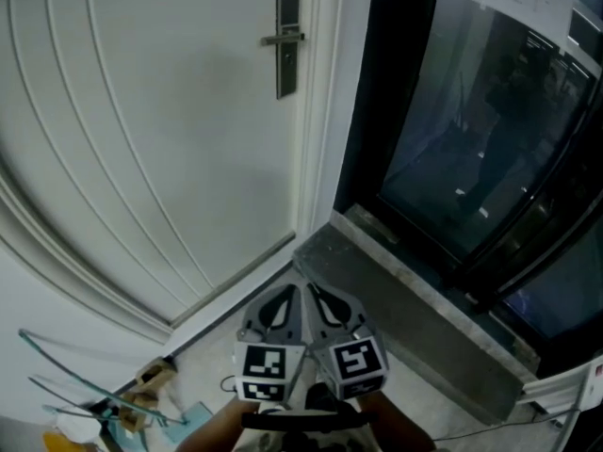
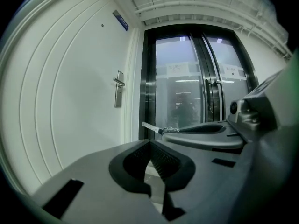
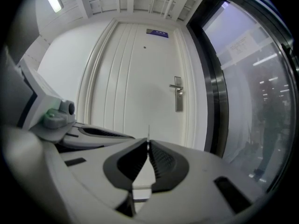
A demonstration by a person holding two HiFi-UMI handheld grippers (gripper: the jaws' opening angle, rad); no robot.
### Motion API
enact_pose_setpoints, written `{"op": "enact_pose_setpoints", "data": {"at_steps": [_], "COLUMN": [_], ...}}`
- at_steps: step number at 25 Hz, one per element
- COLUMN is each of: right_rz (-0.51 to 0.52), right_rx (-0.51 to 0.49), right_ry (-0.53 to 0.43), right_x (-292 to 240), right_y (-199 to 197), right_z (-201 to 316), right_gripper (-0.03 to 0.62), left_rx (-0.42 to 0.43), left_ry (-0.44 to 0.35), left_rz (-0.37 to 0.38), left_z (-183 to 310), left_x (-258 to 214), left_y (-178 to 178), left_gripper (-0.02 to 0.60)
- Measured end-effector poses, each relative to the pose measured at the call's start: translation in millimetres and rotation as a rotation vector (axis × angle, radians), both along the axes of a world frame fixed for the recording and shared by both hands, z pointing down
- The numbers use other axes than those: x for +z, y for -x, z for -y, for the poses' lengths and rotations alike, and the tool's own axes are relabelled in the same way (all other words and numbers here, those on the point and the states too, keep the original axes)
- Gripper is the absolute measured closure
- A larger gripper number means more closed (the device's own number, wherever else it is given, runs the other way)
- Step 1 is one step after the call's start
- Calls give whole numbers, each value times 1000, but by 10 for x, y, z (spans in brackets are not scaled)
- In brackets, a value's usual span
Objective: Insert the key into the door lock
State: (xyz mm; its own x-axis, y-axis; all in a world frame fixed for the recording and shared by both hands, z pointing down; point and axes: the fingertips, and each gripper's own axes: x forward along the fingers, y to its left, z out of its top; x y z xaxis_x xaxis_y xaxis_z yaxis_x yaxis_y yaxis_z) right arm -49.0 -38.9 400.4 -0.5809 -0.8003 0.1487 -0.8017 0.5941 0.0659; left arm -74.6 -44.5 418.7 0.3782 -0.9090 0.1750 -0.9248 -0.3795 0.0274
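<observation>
The right claw (image 3: 148, 143) is pressed together on the key (image 2: 152, 127). The thin metal blade sticks out past its tips and shows edge-on in the right gripper view. The left claw (image 2: 150, 143) sits just beside it, closed, with nothing visible between its jaws. Both are held low and well short of the lock plate (image 1: 286, 45), which sits on the white door (image 1: 141, 130) under the lever handle (image 1: 281, 38). The key points roughly up toward that plate. The keyhole is too small to make out in any view. The key looks light, stiff and smooth, so it will likely twist or slip in the ridged pads if the tip meets the plate off-centre. The best hold is on the flat head, leaving the blade free and lined up with the slot.
</observation>
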Motion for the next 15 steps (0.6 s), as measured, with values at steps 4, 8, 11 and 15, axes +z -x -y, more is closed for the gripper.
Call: {"op": "enact_pose_setpoints", "data": {"at_steps": [4, 8, 11, 15], "right_rz": [21, 16, 40, 50], "right_rx": [-7, -25, -31, -44], "right_ry": [-3, 7, -1, -4], "right_x": [-99, -119, -186, -214], "right_y": [-145, -354, -511, -724], "right_z": [287, 544, 734, 956], "right_gripper": [576, 576, 577, 577], "left_rx": [-14, -32, -45, -54], "left_ry": [7, 3, 11, 2], "left_rz": [0, 17, 19, 34], "left_z": [282, 534, 698, 927], "left_x": [-31, -113, -169, -187], "left_y": [-165, -351, -504, -719], "left_gripper": [578, 578, 578, 578]}}
